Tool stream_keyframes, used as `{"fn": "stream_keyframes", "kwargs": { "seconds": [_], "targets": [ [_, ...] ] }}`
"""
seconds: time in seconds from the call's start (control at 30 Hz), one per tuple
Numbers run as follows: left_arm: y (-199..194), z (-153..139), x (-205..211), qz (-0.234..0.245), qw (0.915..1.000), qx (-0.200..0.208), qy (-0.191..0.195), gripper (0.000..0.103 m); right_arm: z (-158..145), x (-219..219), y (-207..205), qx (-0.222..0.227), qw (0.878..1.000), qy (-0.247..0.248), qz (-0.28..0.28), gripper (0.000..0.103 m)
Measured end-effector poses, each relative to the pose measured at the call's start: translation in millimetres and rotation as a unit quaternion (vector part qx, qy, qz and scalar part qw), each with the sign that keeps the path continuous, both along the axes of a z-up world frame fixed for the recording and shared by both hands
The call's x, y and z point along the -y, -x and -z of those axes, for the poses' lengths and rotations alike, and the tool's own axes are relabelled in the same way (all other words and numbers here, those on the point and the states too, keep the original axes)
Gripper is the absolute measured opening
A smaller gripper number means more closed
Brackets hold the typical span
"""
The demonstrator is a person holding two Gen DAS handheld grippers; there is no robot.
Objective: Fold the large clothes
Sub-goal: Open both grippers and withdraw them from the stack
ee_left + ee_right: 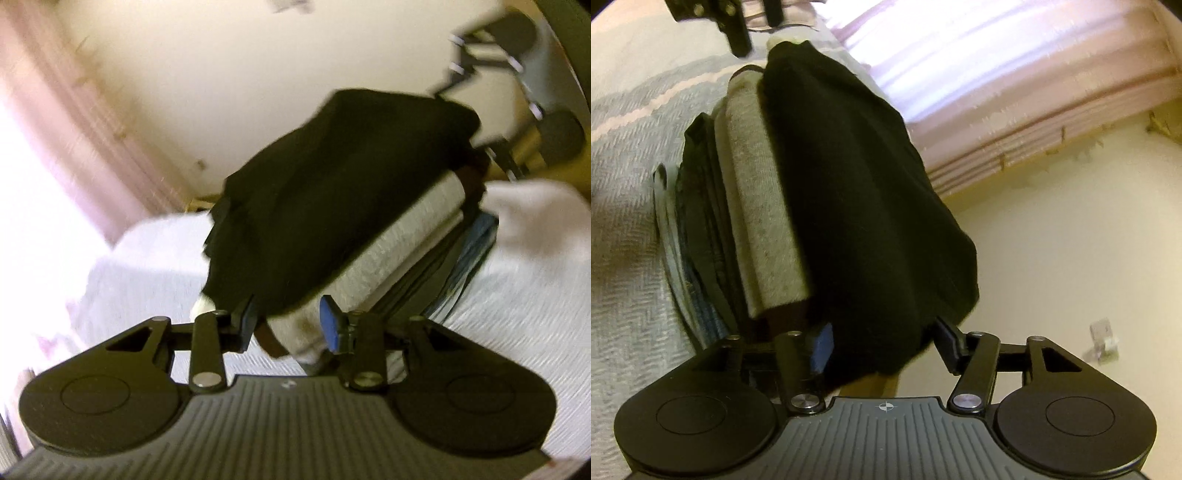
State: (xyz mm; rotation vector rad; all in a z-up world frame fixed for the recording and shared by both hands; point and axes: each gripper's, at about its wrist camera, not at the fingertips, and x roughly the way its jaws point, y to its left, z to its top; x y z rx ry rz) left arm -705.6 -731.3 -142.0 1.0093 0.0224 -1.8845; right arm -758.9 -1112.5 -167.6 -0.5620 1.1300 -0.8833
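Observation:
A folded black garment (325, 192) (857, 184) lies on top of a stack of folded clothes on a bed. Under it are a grey folded piece (399, 243) (761, 206), dark pieces and a blue one (476, 240) (687, 266). My left gripper (290, 326) is open at one end of the stack, with the edge of the black garment and the grey piece between its fingers. At the opposite end, my right gripper (884, 345) stands open, its fingers wide on either side of the black garment. The left gripper (738, 22) also shows at the top of the right wrist view.
The stack rests on a pale woven bedspread (517, 314) (624, 258). Pink curtains (55, 129) (997, 92) glow with daylight behind it, beside a cream wall (221, 74) (1071, 240). The left wrist view is blurred.

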Motion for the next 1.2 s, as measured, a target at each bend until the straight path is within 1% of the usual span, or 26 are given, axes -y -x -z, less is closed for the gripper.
{"fn": "stream_keyframes", "kwargs": {
  "seconds": [0.07,0.1,0.13,0.17,0.2,0.23,0.27,0.3,0.33,0.37,0.4,0.43,0.47,0.53,0.57,0.6,0.63,0.67,0.73,0.77,0.83,0.9,0.97,1.0,1.1,1.2],
  "targets": [
    [-8.3,-7.2,-8.8,-0.038,0.9984,-0.038,-0.016,0.038,-4.2,-11.3,9.1,0.014,1.000,-0.010,0.018,0.056],
    [-12.8,-10.5,-13.5,-0.060,0.9962,-0.058,-0.026,0.044,-8.7,-17.6,12.3,0.026,0.999,-0.015,0.030,0.057],
    [-17.9,-14.1,-18.7,-0.081,0.9927,-0.081,-0.038,0.049,-16.1,-23.6,15.4,0.045,0.998,-0.025,0.046,0.057],
    [-22.5,-16.8,-24.1,-0.097,0.9881,-0.107,-0.051,0.052,-20.9,-27.3,15.4,0.066,0.995,-0.038,0.062,0.058],
    [-27.5,-20.3,-30.6,-0.111,0.9831,-0.131,-0.062,0.062,-28.3,-34.0,18.4,0.094,0.991,-0.054,0.084,0.059],
    [-30.7,-22.4,-37.1,-0.122,0.9790,-0.148,-0.069,0.073,-33.7,-42.9,23.2,0.128,0.983,-0.074,0.107,0.060],
    [-34.5,-24.2,-44.1,-0.136,0.9735,-0.168,-0.075,0.078,-42.4,-50.2,27.6,0.168,0.972,-0.095,0.133,0.061],
    [-37.7,-25.7,-49.9,-0.145,0.9687,-0.184,-0.082,0.084,-52.8,-58.4,32.9,0.219,0.955,-0.120,0.162,0.063],
    [-41.4,-27.2,-55.7,-0.153,0.9631,-0.202,-0.091,0.087,-61.3,-62.5,35.8,0.261,0.938,-0.140,0.181,0.064],
    [-45.0,-29.0,-62.4,-0.161,0.9571,-0.219,-0.099,0.089,-69.6,-71.6,40.9,0.306,0.916,-0.160,0.203,0.065],
    [-44.6,-28.3,-69.3,-0.167,0.9526,-0.231,-0.106,0.095,-75.7,-78.5,43.8,0.339,0.898,-0.174,0.221,0.067],
    [-47.6,-30.6,-75.1,-0.178,0.9479,-0.240,-0.112,0.102,-82.5,-88.4,47.8,0.374,0.876,-0.185,0.242,0.069],
    [-51.3,-34.5,-80.1,-0.191,0.9437,-0.243,-0.117,0.102,-88.4,-97.3,50.9,0.401,0.857,-0.193,0.259,0.070],
    [-59.3,-41.9,-90.8,-0.209,0.9323,-0.265,-0.130,0.102,-98.9,-116.2,55.6,0.446,0.821,-0.209,0.289,0.072],
    [-62.1,-46.3,-97.5,-0.216,0.9288,-0.270,-0.134,0.102,-105.0,-122.8,56.8,0.461,0.807,-0.215,0.300,0.072],
    [-62.4,-48.4,-102.3,-0.220,0.9289,-0.265,-0.135,0.102,-110.0,-129.3,57.1,0.472,0.795,-0.220,0.311,0.073],
    [-63.0,-53.3,-108.6,-0.219,0.9308,-0.261,-0.134,0.102,-115.0,-136.4,56.9,0.480,0.784,-0.223,0.324,0.073],
    [-63.5,-57.5,-115.1,-0.215,0.9329,-0.257,-0.131,0.102,-120.6,-144.5,57.8,0.485,0.777,-0.224,0.333,0.073],
    [-66.2,-65.2,-126.8,-0.214,0.9337,-0.255,-0.133,0.102,-132.4,-158.3,56.2,0.491,0.771,-0.218,0.341,0.074],
    [-67.6,-68.5,-131.5,-0.216,0.9338,-0.252,-0.134,0.102,-136.9,-164.0,53.5,0.490,0.772,-0.216,0.343,0.074],
    [-71.1,-75.3,-141.7,-0.220,0.9336,-0.248,-0.135,0.102,-147.5,-174.7,49.0,0.484,0.778,-0.213,0.340,0.074],
    [-73.3,-81.0,-151.4,-0.221,0.9369,-0.238,-0.130,0.102,-154.5,-185.3,44.5,0.481,0.782,-0.209,0.335,0.075],
    [-74.7,-86.1,-161.8,-0.221,0.9418,-0.224,-0.118,0.102,-156.2,-195.9,38.7,0.480,0.785,-0.205,0.335,0.075],
    [-76.0,-88.9,-167.1,-0.223,0.9427,-0.221,-0.113,0.102,-157.3,-200.6,37.3,0.482,0.785,-0.202,0.334,0.075],
    [-79.5,-93.4,-175.9,-0.223,0.9412,-0.226,-0.114,0.102,-154.6,-208.4,29.2,0.486,0.782,-0.197,0.336,0.075],
    [-78.9,-95.6,-182.5,-0.219,0.9433,-0.225,-0.109,0.102,-154.2,-212.4,25.4,0.487,0.782,-0.195,0.336,0.075]
  ]
}}
